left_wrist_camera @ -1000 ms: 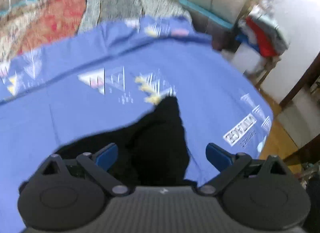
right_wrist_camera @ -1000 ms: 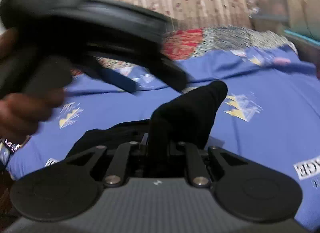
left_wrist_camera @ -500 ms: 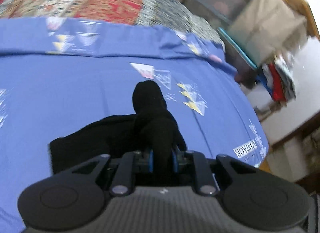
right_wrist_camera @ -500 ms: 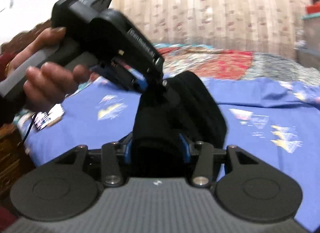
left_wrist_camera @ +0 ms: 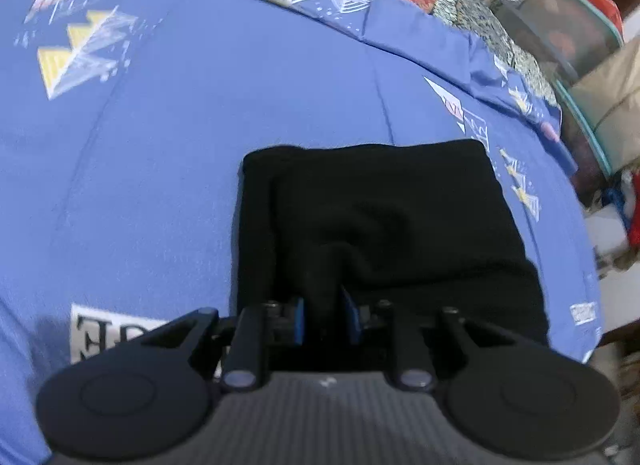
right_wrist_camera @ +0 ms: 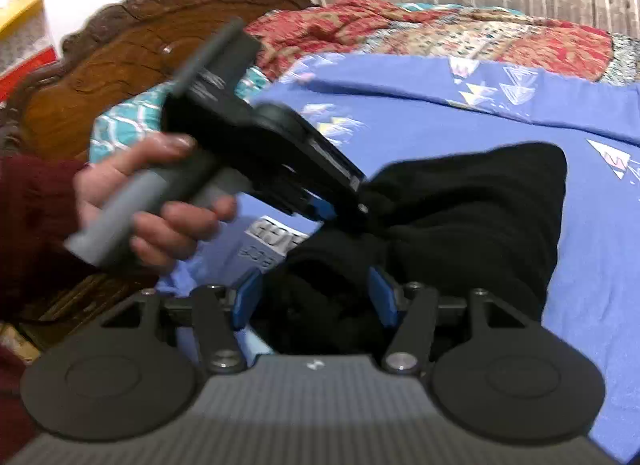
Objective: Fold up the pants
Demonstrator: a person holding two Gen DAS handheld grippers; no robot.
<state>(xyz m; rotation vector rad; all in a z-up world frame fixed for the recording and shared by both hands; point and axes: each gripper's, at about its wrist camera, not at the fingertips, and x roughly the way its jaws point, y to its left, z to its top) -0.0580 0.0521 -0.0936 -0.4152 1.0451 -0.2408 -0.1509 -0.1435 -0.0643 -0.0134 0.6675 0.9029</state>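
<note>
The black pants (left_wrist_camera: 384,217) lie folded into a thick rectangle on the blue bedsheet (left_wrist_camera: 168,153). My left gripper (left_wrist_camera: 323,319) is shut on a pinch of the pants' near edge. In the right wrist view the pants (right_wrist_camera: 472,217) bulge upward. My right gripper (right_wrist_camera: 316,297) has its blue pads (right_wrist_camera: 382,297) spread partly apart around a thick bunch of the black fabric. The left gripper (right_wrist_camera: 340,205), held in a hand, bites the same near edge just left of it.
A carved wooden headboard (right_wrist_camera: 104,65) stands at the left. A red patterned quilt (right_wrist_camera: 400,29) lies along the far side before a curtain. Plastic bins and bags (left_wrist_camera: 580,49) stand off the bed's right side, past the sheet's edge.
The left gripper closed on the pants, and both carried the fabric across, so the pants now lie as a flatter folded rectangle. The right gripper's jaws have spread wider.
</note>
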